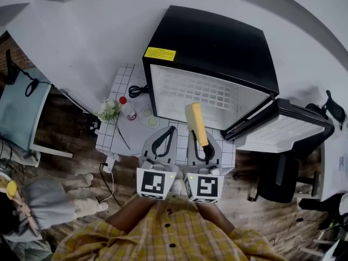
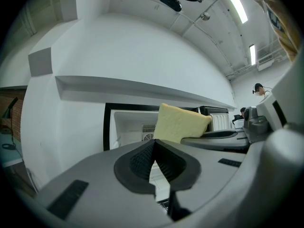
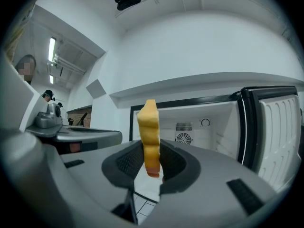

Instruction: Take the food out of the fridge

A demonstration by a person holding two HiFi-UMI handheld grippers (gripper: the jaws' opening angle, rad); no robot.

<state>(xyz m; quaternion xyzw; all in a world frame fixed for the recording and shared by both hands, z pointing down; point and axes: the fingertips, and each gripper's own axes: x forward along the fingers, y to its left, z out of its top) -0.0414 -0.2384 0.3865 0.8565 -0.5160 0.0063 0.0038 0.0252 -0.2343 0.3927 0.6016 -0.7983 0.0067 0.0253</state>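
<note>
A small black fridge (image 1: 212, 53) stands with its door (image 1: 283, 129) swung open to the right and its white inside (image 3: 199, 127) showing. My right gripper (image 1: 201, 140) is shut on a yellow slice of bread (image 1: 196, 123) with a brownish crust, held on edge in front of the fridge opening. In the right gripper view the slice (image 3: 148, 127) stands upright between the pads of the right gripper (image 3: 151, 152). My left gripper (image 1: 170, 130) sits just left of it, shut and empty. From the left gripper (image 2: 153, 145) the slice (image 2: 180, 122) shows to the right.
A white tiled table (image 1: 117, 135) carries the fridge, a red-capped bottle (image 1: 128, 110), a sprig of flowers (image 1: 109, 110), small round dishes (image 1: 149, 118) and a black cable (image 1: 138, 90). A black office chair (image 1: 277, 178) stands lower right; a plush toy (image 1: 49, 200) lies lower left.
</note>
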